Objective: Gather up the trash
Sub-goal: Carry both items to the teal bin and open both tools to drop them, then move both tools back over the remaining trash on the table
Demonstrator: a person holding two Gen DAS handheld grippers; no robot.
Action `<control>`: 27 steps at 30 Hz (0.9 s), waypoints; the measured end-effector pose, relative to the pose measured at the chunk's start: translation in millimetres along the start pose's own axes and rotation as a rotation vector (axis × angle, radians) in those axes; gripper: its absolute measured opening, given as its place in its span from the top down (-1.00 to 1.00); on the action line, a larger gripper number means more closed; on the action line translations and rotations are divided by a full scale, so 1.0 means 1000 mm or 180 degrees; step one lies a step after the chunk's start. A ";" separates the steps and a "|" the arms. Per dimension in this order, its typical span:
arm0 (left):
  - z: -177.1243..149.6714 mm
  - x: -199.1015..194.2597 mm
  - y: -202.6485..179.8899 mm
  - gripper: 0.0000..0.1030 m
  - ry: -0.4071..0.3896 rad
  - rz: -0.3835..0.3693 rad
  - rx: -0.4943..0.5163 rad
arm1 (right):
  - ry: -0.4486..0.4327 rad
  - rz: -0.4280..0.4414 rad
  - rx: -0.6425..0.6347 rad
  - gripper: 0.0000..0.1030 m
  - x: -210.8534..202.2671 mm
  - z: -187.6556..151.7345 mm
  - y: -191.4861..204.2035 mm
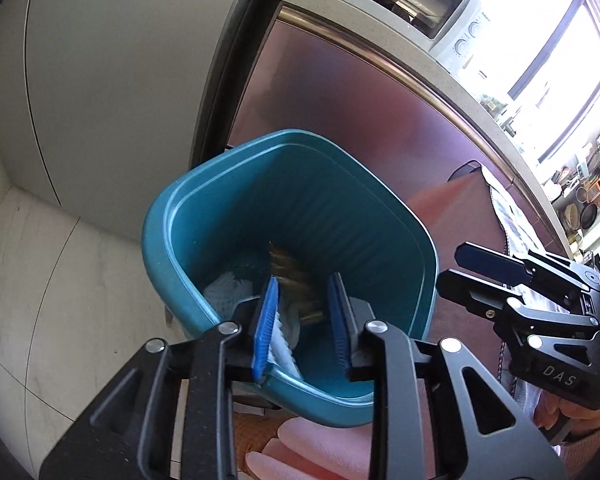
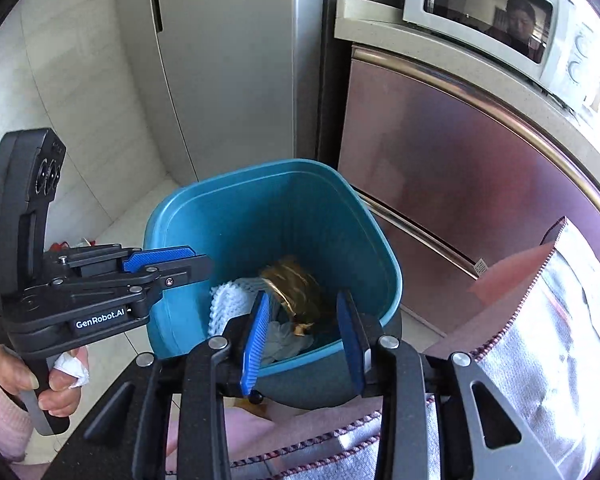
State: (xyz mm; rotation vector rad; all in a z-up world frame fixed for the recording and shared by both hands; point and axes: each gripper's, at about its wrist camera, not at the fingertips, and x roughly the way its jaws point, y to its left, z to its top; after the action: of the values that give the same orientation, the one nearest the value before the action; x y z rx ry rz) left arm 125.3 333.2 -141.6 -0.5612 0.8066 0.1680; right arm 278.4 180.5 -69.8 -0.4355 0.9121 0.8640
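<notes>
Left wrist view: left gripper [image 1: 302,320] fingers parted w/ nothing between, right gripper [image 2: 306,336] likewise released; keep both over teal plastic bin [image 1: 180,216] before withdrawing.

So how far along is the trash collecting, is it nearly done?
Some is done: the teal bin already holds a gold wrapper and white foam netting. The left gripper and right gripper hover open and empty over it. Whether more trash remains elsewhere cannot be seen.
</notes>
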 end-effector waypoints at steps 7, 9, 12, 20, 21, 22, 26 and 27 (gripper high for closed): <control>0.003 -0.012 -0.014 0.35 -0.0121 -0.0077 0.0084 | -0.0165 0.0078 0.0201 0.35 -0.023 -0.015 -0.013; 0.002 -0.023 -0.021 0.32 -0.0184 -0.0156 0.0136 | -0.0254 0.0104 0.0260 0.34 -0.037 -0.021 -0.016; 0.003 -0.041 -0.042 0.20 -0.0322 -0.0281 0.0277 | -0.0394 0.0141 0.0342 0.31 -0.058 -0.032 -0.021; -0.009 -0.085 -0.118 -0.03 -0.0576 -0.0681 0.0857 | -0.0786 0.0132 0.0596 0.23 -0.129 -0.078 -0.044; -0.013 -0.088 -0.129 -0.08 -0.0585 -0.0733 0.0935 | -0.0832 0.0121 0.0664 0.21 -0.137 -0.086 -0.050; -0.017 -0.089 -0.141 -0.10 -0.0579 -0.0801 0.1015 | -0.0875 0.0094 0.0721 0.21 -0.147 -0.094 -0.055; -0.040 -0.092 -0.188 -0.21 -0.0507 -0.1048 0.1342 | -0.1013 -0.0049 0.0991 0.18 -0.182 -0.130 -0.078; -0.047 -0.090 -0.200 -0.23 -0.0465 -0.1105 0.1422 | -0.1037 -0.0086 0.1052 0.16 -0.189 -0.140 -0.083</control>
State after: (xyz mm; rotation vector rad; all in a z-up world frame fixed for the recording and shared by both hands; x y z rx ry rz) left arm 103.3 145.1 -20.4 -0.2541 0.5686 -0.2833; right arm 214.0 -47.6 6.7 -0.0182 0.7266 0.7166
